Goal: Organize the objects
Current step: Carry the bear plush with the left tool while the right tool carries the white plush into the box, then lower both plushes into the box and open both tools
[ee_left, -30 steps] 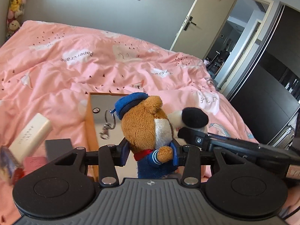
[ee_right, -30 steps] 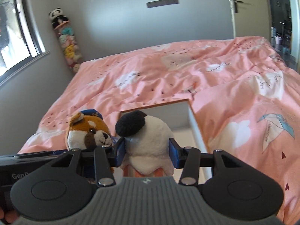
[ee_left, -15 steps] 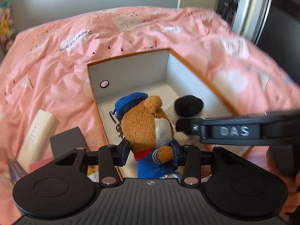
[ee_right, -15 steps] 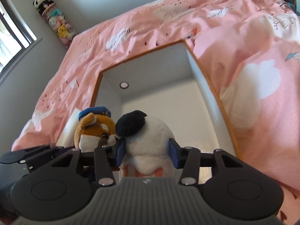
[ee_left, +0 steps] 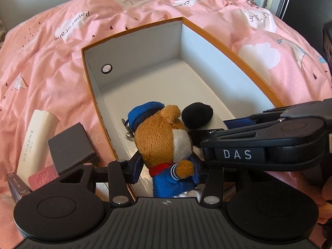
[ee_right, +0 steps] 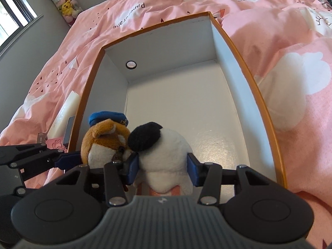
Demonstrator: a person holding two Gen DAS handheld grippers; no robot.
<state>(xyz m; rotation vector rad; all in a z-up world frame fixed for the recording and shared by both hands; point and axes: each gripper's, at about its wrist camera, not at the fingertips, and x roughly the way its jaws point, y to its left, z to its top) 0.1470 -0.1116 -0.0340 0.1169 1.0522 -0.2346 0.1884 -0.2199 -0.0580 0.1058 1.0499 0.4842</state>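
Note:
A brown bear plush [ee_left: 164, 141] in a blue cap and blue suit sits between the pads of my left gripper [ee_left: 168, 168], low over the near end of the orange-rimmed white box [ee_left: 238, 56]. Those jaws are opening, and the pads still touch the bear's sides. A metal keyring [ee_left: 127, 128] hangs from its cap. My right gripper [ee_right: 162, 168] is shut on a white plush with a black ear [ee_right: 164, 151], right beside the bear [ee_right: 103, 141] and also inside the box [ee_right: 259, 95].
The box lies on a bed with a pink quilt [ee_left: 51, 66]. Left of the box lie a cream tube carton [ee_left: 35, 141], a dark grey box [ee_left: 70, 145], a pink card [ee_left: 41, 178] and a thin dark carton [ee_left: 16, 184]. The far half of the box floor is bare.
Both grippers have sunk and tipped downward, bringing the two plush toys from above the bed into the near end of the box. The left jaws stand slightly wider.

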